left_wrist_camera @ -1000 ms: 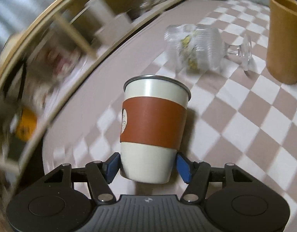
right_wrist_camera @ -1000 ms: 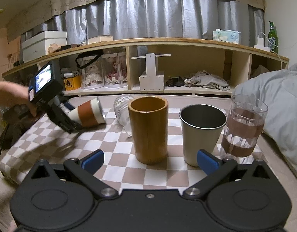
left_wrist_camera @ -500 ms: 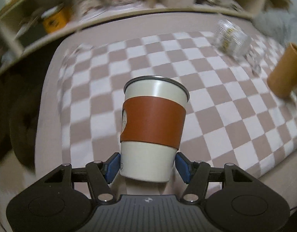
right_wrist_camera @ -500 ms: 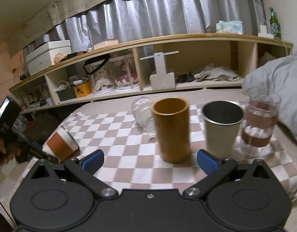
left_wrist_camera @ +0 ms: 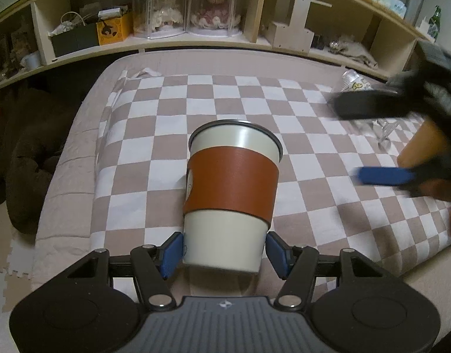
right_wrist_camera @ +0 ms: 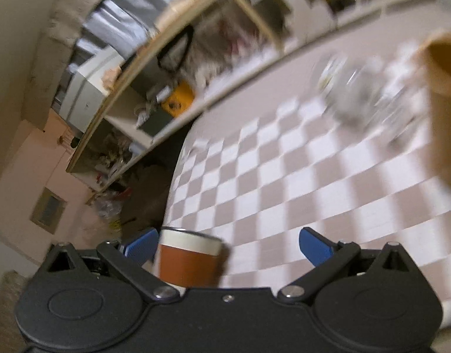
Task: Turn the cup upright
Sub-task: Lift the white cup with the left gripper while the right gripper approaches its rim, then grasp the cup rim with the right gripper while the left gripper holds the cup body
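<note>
Clearly the left tool (left_wrist_camera: pixel 224 251) is clenched on the cup (left_wrist_camera: pixel 230 197), its blue pads (left_wrist_camera: pixel 170 253) pressing the cream wall just above the base from either side, so the low grip leaves the brown sleeve and the metal rim free. The cup points along the fingers, rim away from the camera; whether its base rests on anything I cannot tell, though it looks carried above the near edge of the checkered blanket (left_wrist_camera: pixel 299 111) covering the bed, a hold that suits turning it mouth-up before setting it down. The right tool (right_wrist_camera: pixel 228 245) stands released, jaws wide apart with nothing between them; in its blurred view the cup (right_wrist_camera: pixel 188 260) shows low down, just beside the left-hand pad, probably because this tool is swinging across the bed rather than reaching for it. From the left wrist view the right tool (left_wrist_camera: pixel 387 147) appears as a dark smear over the right edge of the blanket, near a clear glass (left_wrist_camera: pixel 355 81) lying on its side and a tan wooden cup (left_wrist_camera: pixel 422 144) standing upright. I judge the flip is mostly made and the set-down remains; a soft blanket may let the base tip.
</note>
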Available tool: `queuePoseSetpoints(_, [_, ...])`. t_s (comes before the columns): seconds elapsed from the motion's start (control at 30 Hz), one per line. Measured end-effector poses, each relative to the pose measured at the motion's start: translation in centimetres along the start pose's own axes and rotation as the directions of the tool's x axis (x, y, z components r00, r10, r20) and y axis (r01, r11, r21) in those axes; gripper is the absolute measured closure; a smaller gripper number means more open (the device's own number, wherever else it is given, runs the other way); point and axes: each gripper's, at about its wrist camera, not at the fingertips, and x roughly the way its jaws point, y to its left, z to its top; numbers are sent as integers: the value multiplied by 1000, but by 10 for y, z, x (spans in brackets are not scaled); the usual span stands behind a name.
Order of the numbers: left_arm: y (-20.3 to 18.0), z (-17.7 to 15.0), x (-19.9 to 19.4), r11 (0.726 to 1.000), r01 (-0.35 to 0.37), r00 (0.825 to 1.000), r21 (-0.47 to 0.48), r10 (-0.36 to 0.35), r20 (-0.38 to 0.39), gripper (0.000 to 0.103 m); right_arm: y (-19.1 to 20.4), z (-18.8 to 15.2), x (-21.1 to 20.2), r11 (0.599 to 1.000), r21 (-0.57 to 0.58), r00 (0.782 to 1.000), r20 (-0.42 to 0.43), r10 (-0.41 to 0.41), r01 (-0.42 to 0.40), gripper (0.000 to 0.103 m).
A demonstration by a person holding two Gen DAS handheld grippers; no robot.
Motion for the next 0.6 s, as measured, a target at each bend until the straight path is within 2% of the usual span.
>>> queuePoseSetpoints(0.07, [3,-1,-1,1000,12,1000,-5,-12,8,42,4,2,33,998,55,996,-81,30,-26,0])
queuePoseSetpoints(0.17, [4,-2,0,1000,22,1000,0,-22,13,42,12,1,77,995,102,984,-177,32,-14,0])
queuePoseSetpoints(0.33, [1,-4,0,999,22,999,48,-23,23,42,16,-1,120,983,183,963,-263,61,-13,1])
queuePoseSetpoints(0.4, [2,-6,-1,998,28,999,59,-31,38,42,19,-1,129,980,201,957,-284,58,0,5])
queuePoseSetpoints(0.47, [6,-10,-2,997,60,995,49,-64,76,42,26,1,130,983,184,956,-290,49,6,18])
queuePoseSetpoints(0.53, [7,-15,-2,995,77,988,63,-84,127,42,36,6,125,993,121,955,-295,23,14,18])
queuePoseSetpoints(0.6, [10,-19,-1,993,90,978,73,-102,180,42,51,9,114,1000,14,963,-268,11,-8,18])
